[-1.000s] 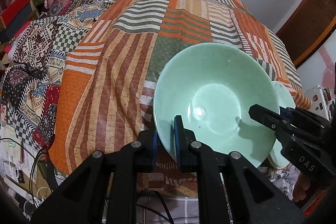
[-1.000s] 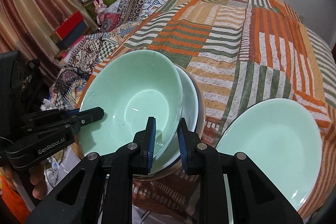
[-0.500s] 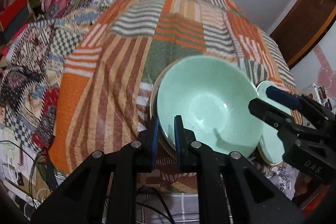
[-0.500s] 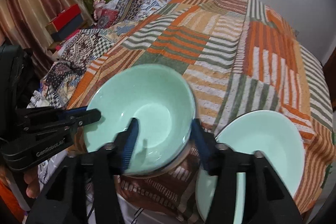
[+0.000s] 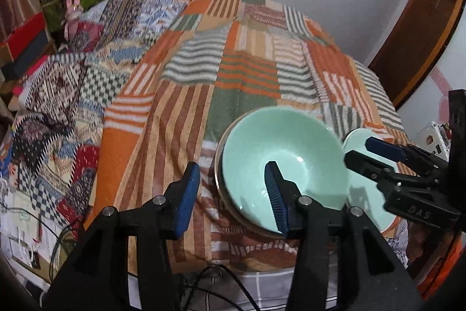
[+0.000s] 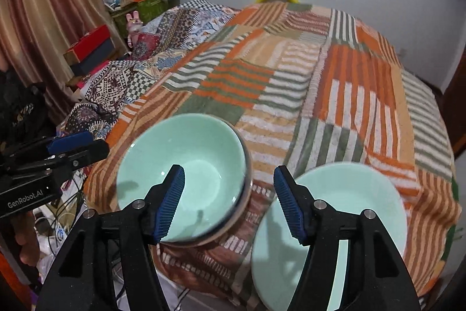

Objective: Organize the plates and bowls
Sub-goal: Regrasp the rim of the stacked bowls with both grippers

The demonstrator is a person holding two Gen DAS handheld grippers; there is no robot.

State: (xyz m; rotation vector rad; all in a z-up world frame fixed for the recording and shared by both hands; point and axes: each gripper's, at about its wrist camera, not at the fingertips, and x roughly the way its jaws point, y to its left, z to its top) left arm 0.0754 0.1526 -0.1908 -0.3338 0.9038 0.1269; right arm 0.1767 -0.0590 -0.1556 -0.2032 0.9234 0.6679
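Note:
A mint green bowl [image 5: 282, 165] [image 6: 186, 165] rests nested on top of a stack of bowls [image 6: 233, 223] near the front edge of the bed. My left gripper [image 5: 231, 174] [image 6: 97, 142] has its jaws opening; the bowl's left rim lies between them, and the pads stand clear of it. At the bowl's right rim, my right gripper [image 6: 228, 174] [image 5: 356, 150] is also opening, its pads likewise off the rim. A mint green plate [image 6: 349, 209] [image 5: 364, 194] lies just right of the stack.
A patchwork blanket [image 5: 233, 83] covers the bed. Cables [image 5: 58, 238] trail on the floor at the front left. Boxes and soft toys [image 6: 131, 8] crowd the back left corner. A wooden door frame [image 5: 422, 42] stands on the right. A hand [image 6: 26, 247] holds the left gripper.
Both grippers were shut on the bowl's rim as it tilted above the stack. The bowl settled level into the stack; the right jaws opened first, then the left, and the left gripper lifted back.

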